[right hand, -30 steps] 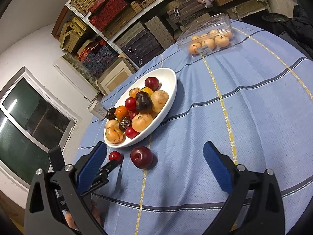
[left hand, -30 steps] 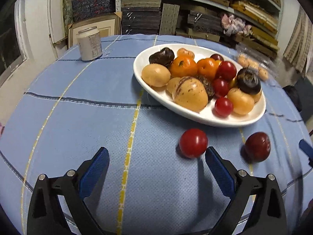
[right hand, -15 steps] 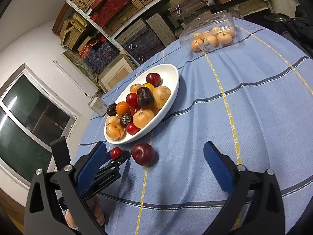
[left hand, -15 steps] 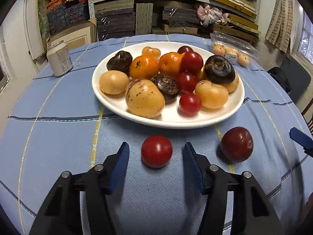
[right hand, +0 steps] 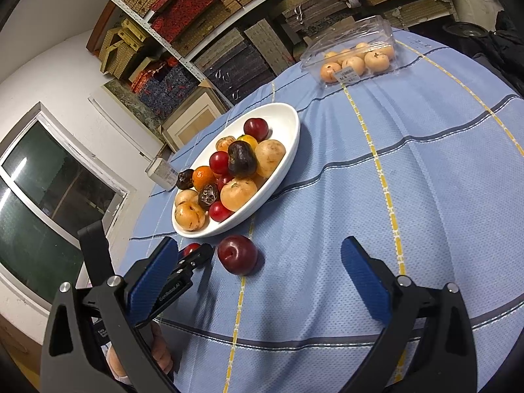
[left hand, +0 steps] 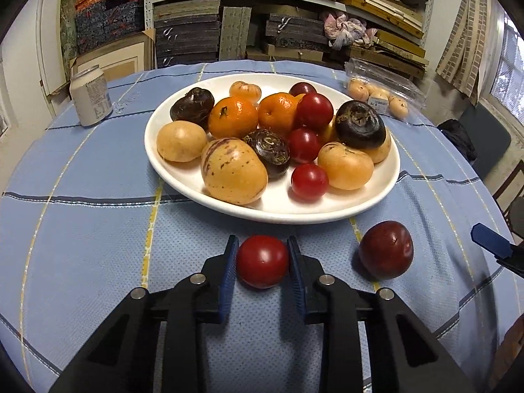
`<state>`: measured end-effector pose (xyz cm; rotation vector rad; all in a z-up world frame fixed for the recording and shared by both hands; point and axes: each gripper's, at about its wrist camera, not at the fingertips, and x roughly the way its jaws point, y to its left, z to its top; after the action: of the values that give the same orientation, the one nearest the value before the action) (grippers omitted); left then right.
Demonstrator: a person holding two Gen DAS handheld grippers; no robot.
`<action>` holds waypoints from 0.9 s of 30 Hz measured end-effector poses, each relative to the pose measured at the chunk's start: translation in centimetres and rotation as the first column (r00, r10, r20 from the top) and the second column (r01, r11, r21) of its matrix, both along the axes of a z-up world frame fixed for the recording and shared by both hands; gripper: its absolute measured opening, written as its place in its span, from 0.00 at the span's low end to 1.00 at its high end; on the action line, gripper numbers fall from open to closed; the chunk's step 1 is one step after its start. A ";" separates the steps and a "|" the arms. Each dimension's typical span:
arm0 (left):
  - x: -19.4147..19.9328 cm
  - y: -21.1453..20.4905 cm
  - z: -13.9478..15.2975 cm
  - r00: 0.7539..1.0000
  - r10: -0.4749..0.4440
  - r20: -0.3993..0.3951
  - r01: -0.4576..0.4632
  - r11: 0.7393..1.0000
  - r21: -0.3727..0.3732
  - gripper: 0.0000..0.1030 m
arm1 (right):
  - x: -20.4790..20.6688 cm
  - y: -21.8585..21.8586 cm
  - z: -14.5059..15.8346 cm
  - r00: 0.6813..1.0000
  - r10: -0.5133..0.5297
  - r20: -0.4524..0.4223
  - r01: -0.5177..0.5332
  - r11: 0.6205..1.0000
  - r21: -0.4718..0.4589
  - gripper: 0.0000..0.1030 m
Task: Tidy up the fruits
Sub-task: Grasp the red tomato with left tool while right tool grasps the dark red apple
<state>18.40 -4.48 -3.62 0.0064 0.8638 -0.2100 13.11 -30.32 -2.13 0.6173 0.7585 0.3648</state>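
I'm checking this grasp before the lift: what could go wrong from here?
1. The left gripper pinches the round, smooth tomato near its fingertips; it could squirt out or bruise.
2. If it slips, it may roll into the plum beside it.
3. The plate is crowded; dropping it onto the pile may send fruit over the rim.

You have a glossy, smooth red tomato (left hand: 263, 261) between matt blue ribbed pads (left hand: 229, 271). The white plate (left hand: 183, 177) looks glazed and shiny; the blue tablecloth (left hand: 98, 245) is woven, dimpled cloth. The clamshell box (right hand: 350, 46) is clear plastic.
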 end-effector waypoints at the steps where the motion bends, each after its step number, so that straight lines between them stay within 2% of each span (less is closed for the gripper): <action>1: -0.2 0.1 0.0 1.000 0.002 0.000 -0.002 1.000 -0.006 0.29 | 0.0 0.0 0.0 1.000 0.000 0.000 0.000 1.000 0.000 0.95; 7: -3.0 1.5 1.3 0.999 0.020 0.038 -0.020 1.000 0.010 0.29 | 0.1 0.5 0.0 0.999 0.032 0.006 -0.032 0.999 -0.026 0.95; 10: -5.2 2.8 2.6 0.994 0.054 0.097 -0.058 0.998 0.039 0.29 | -0.3 1.8 0.6 0.997 0.063 0.045 -0.057 0.990 -0.125 0.95; 12: -6.7 3.4 3.0 0.988 0.074 0.135 -0.084 0.994 0.066 0.29 | -0.8 3.4 1.1 0.991 0.106 0.086 -0.083 0.969 -0.235 0.95; 14: -7.5 4.0 3.0 0.987 0.085 0.138 -0.093 0.994 0.057 0.29 | -1.1 4.9 1.1 0.982 0.155 0.106 -0.114 0.940 -0.321 0.95; 19: -7.5 4.8 3.2 0.987 0.091 0.131 -0.093 0.996 0.013 0.29 | -0.8 6.7 0.5 0.974 0.198 0.109 -0.136 0.898 -0.419 0.94; 22: -7.4 5.0 3.2 0.989 0.086 0.122 -0.086 0.996 -0.006 0.29 | -0.3 7.6 0.6 0.974 0.193 0.117 -0.120 0.882 -0.457 0.86; 24: -7.4 5.0 3.1 0.990 0.081 0.115 -0.080 0.997 -0.012 0.29 | 0.3 8.4 0.5 0.974 0.205 0.100 -0.138 0.879 -0.457 0.76; 26: -7.4 4.9 3.2 0.991 0.077 0.114 -0.076 0.997 -0.013 0.29 | 1.0 9.2 0.0 0.974 0.214 0.078 -0.155 0.874 -0.460 0.74; 27: -7.5 4.9 3.2 0.991 0.073 0.115 -0.072 0.997 -0.016 0.29 | 1.3 9.8 -0.3 0.973 0.221 0.066 -0.165 0.867 -0.469 0.70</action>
<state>10.94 0.42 -0.41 -0.0236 0.7466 -0.1449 14.41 -20.56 -2.41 0.0665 0.7614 0.3843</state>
